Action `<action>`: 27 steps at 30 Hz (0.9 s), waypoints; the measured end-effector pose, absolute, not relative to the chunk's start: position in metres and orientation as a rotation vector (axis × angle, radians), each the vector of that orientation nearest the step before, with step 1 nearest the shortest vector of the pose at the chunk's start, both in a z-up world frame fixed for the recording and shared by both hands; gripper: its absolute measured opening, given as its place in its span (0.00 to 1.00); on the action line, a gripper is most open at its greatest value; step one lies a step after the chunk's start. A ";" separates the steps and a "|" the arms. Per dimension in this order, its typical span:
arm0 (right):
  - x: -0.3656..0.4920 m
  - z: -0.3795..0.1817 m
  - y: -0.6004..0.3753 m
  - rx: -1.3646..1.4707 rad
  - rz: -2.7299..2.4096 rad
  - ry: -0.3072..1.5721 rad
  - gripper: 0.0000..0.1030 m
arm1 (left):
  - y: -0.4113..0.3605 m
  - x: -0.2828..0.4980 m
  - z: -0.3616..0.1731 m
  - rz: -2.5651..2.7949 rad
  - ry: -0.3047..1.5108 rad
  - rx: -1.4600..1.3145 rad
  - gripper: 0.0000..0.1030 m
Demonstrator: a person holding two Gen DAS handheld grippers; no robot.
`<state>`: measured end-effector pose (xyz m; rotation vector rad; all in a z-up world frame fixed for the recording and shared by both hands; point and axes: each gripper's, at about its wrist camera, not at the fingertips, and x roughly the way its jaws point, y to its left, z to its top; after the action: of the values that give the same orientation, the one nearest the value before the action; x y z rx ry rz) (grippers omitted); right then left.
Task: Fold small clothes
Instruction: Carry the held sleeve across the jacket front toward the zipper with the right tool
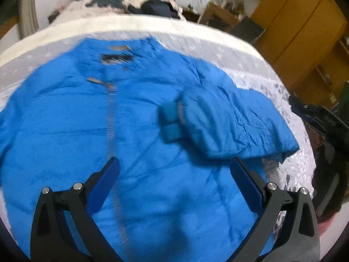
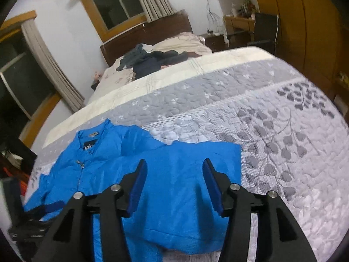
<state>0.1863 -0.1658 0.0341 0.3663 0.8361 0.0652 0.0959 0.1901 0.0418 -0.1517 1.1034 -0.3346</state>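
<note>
A bright blue zip-up jacket (image 1: pixel 135 118) lies front up on the grey patterned bedspread (image 1: pixel 257 65), collar at the far side. Its right sleeve (image 1: pixel 229 122) is folded in across the chest, the cuff (image 1: pixel 172 120) near the middle. My left gripper (image 1: pixel 174 163) hovers open over the lower body of the jacket, nothing between its fingers. In the right wrist view the jacket (image 2: pixel 165 174) fills the lower left, and my right gripper (image 2: pixel 174 166) stands open above the folded sleeve area, holding nothing.
The bedspread (image 2: pixel 272 131) stretches to the right of the jacket. A pile of dark clothes (image 2: pixel 152 60) lies near the headboard. Wooden wardrobes (image 2: pixel 294 11), a desk and a chair stand at the right. Dark clutter sits past the bed's right edge (image 1: pixel 327 131).
</note>
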 end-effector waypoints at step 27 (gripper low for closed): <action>0.186 0.035 -0.202 0.489 0.073 0.787 0.56 | 0.201 0.104 0.100 -0.327 0.839 -0.299 0.09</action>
<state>0.1859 -0.2021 0.0352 0.4888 0.7867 0.0730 0.1035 0.2014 0.1002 -0.2992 0.8393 -0.3273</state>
